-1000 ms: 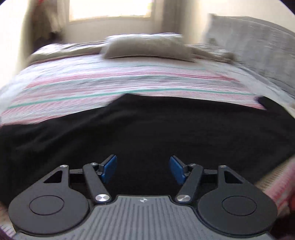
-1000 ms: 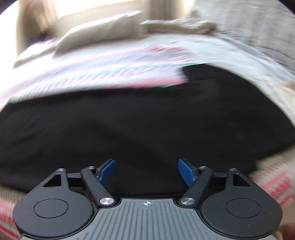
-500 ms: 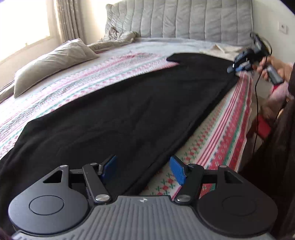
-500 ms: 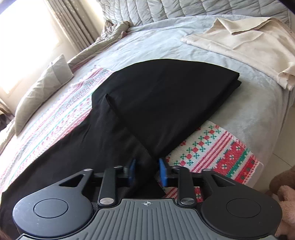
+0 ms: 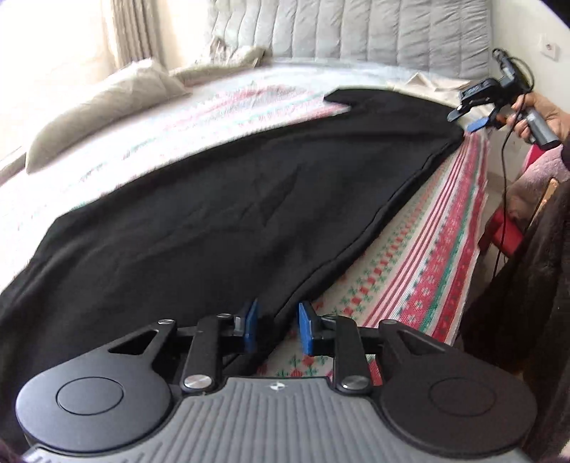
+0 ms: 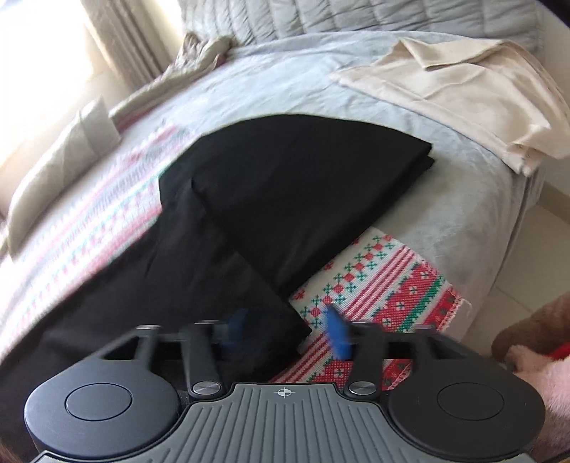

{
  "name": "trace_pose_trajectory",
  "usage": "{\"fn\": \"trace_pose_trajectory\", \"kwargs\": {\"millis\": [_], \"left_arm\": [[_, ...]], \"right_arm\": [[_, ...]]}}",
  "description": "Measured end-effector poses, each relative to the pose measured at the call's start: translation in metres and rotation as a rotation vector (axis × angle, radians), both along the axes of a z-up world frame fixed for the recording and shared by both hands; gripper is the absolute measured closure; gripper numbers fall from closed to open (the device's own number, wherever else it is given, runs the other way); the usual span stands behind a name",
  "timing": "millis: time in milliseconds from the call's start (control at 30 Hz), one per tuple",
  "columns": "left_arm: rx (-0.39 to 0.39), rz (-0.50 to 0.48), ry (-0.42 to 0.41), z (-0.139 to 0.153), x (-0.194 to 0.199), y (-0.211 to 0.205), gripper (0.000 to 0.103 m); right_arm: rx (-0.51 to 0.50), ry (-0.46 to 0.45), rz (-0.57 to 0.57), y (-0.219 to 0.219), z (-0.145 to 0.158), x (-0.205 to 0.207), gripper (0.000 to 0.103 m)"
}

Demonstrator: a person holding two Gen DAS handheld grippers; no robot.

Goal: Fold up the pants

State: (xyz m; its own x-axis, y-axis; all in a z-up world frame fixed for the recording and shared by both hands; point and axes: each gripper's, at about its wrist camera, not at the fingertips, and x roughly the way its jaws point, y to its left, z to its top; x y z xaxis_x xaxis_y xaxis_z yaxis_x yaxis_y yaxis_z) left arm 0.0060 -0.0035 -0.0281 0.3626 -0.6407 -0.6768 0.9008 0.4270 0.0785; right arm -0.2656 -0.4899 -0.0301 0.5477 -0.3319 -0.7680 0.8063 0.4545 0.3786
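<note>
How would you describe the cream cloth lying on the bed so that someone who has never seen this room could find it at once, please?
Start at the grey quilted headboard and come down onto the plain grey blanket just below it. The cream cloth lies there, loosely folded, near the bed's corner, beyond the black pants. It is the only pale, unpatterned piece on that side; the pants are black, the striped cover red and green.

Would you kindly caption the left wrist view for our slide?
Left gripper closing around the near edge of black pants spread across a striped bedspread.
</note>
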Motion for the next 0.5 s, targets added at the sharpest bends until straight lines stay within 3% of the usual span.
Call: {"fn": "trace_pose_trajectory", "kwargs": {"millis": [100,167,267,333,367,400,500], "left_arm": [[-0.010,-0.033,-0.016,-0.002,-0.005,-0.003,0.071],[0.028,-0.047,-0.046,-0.007,-0.008,-0.009,0.071],[0.069,-0.064,-0.140,-0.017,-0.016,-0.019,0.070],[0.081,-0.058,-0.179,-0.019,-0.019,-0.022,0.076],[0.087,-0.053,-0.187,-0.019,-0.020,-0.023,0.091],[0.097,-0.048,-0.205,-0.019,-0.022,-0.025,0.096],[0.091,-0.077,-0.253,-0.012,-0.031,-0.021,0.097]], "right_arm": [[0.008,0.025,0.024,0.002,-0.007,0.008,0.041],[-0.009,0.052,0.051,0.003,-0.012,0.017,0.040],[-0.060,0.065,0.086,0.007,-0.015,0.028,0.040],[-0.072,0.074,0.096,0.008,-0.017,0.033,0.040],[-0.080,0.087,0.096,0.008,-0.017,0.035,0.040],[-0.088,0.099,0.097,0.009,-0.014,0.037,0.040],[-0.147,0.048,0.100,0.013,0.002,0.037,0.041]]}}
